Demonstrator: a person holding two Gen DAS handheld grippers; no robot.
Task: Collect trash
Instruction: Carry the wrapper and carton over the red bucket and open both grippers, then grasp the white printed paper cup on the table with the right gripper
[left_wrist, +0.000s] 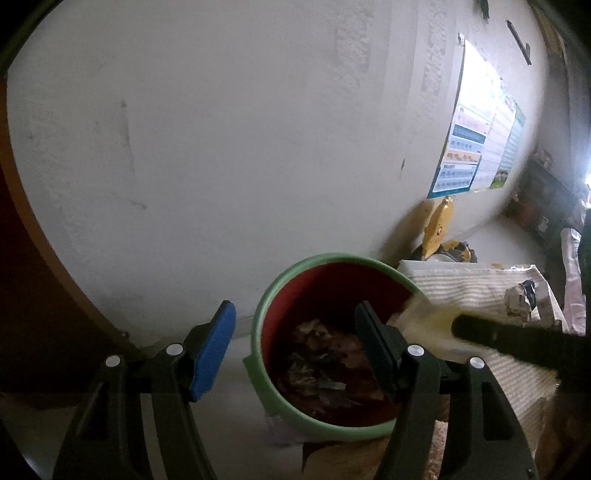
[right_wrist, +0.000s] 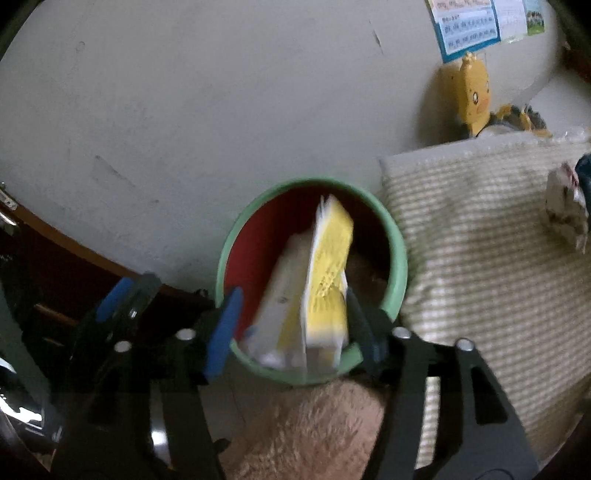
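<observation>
Right tongs (right_wrist: 291, 325) apart; yellow packet (right_wrist: 328, 273), print unreadable, over bin (right_wrist: 397, 258).

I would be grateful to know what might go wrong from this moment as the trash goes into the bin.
1. The blurred yellow and white packaging stands tall in the green-rimmed bin, between the right gripper's open jaws; it may lodge upright or tip out.
2. The crumpled wrapper on the striped cloth remains uncollected.
</observation>
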